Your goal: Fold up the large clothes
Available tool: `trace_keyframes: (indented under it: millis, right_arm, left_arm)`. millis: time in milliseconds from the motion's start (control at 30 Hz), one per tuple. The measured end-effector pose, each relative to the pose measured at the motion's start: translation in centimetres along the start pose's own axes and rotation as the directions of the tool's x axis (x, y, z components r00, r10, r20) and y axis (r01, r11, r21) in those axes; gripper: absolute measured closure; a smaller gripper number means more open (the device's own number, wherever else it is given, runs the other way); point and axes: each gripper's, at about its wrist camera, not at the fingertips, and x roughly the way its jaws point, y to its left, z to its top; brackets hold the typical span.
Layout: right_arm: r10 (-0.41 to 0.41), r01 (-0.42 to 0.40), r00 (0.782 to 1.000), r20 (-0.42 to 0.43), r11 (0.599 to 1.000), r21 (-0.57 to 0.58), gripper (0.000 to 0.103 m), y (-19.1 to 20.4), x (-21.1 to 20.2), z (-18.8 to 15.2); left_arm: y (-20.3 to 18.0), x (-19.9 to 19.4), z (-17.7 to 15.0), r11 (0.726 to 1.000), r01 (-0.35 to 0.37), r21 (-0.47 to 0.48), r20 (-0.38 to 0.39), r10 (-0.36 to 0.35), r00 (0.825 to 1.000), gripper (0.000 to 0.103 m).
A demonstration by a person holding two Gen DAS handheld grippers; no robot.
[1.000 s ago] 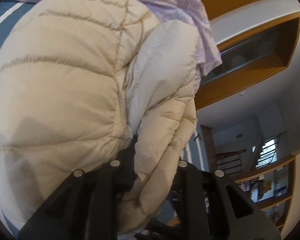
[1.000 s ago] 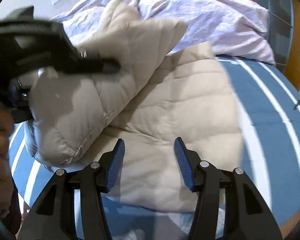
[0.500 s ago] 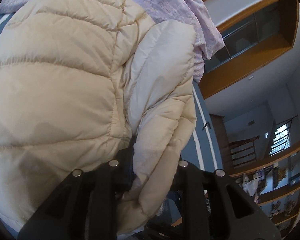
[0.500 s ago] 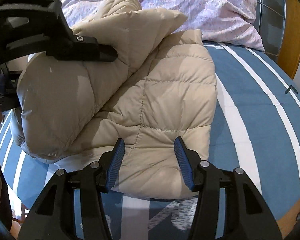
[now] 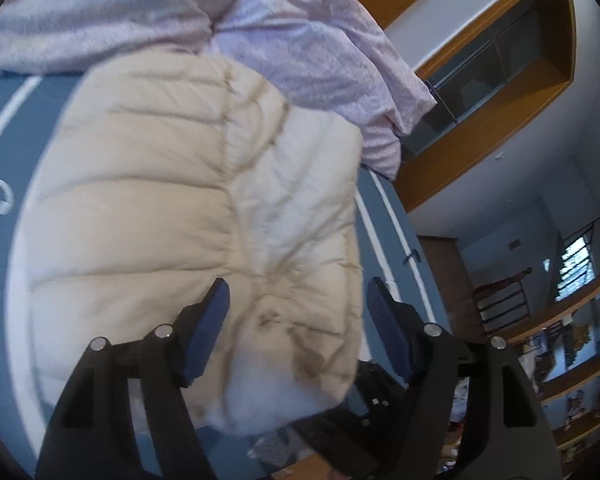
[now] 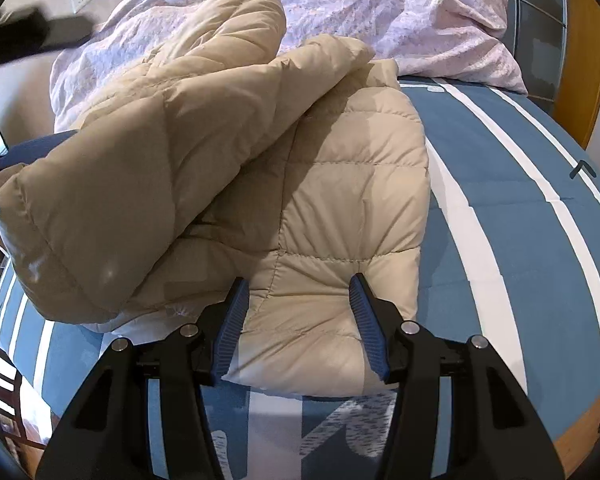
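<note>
The bed [image 6: 520, 208], covered in a blue sheet with white stripes, carries the whole work. A crumpled lilac duvet [image 6: 380, 12] is heaped along its far end, from 10 to 1 o'clock in the right wrist view.

The beige padded jacket [image 6: 340, 200] lies on the sheet in front of the duvet. Its long axis runs from 6 o'clock, near the claws, to 12 o'clock, at the duvet. One side of the jacket is folded over the body and forms a thick roll [image 6: 140, 168] running from 8 o'clock to 12 o'clock. The flat quilted panel stays exposed at 1 to 3 o'clock of that roll.

The right claw [image 6: 296, 320] is about half open and holds nothing. The near hem of the jacket lies directly ahead of it at 12 o'clock, framed by the jaws but clear of the pads. This hand is judged the nearer one for a grasp on the hem.

The left claw [image 5: 296, 328] has just been opening. Its jaws now stand wide, and the folded edge of the jacket [image 5: 204, 216] sits between them, released and resting on the bed. In the right wrist view this claw shows only as a dark blur at 10 o'clock.

The coming move is judged to be a fold along the long axis, hem toward collar.
</note>
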Motion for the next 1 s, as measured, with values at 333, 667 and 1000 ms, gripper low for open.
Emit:
trace_keyframes:
  millis: [333,667,1000]
  right_arm:
    - [-0.007,0.008,1.000,-0.008,1.000,0.017,0.048,-0.2,-0.2,0.0]
    - [-0.015,0.015,1.000,-0.004,1.000,0.002,0.044,0.1,-0.1,-0.1]
    - [-0.052,0.051,0.999,0.016,0.998,0.031,0.044,-2.5,-1.3,0.8]
  left_arm:
    - [3.7,-4.7,-1.6,0.967,-0.254,0.034,0.117,0.248,0.962,0.032]
    - [7.4,-2.5,-2.8,0.928,-0.371,0.010,0.083,0.369,0.926,0.030]
    - [5.4,2.1,-4.1,0.936,-0.348,0.058,0.062,0.344,0.937,0.029]
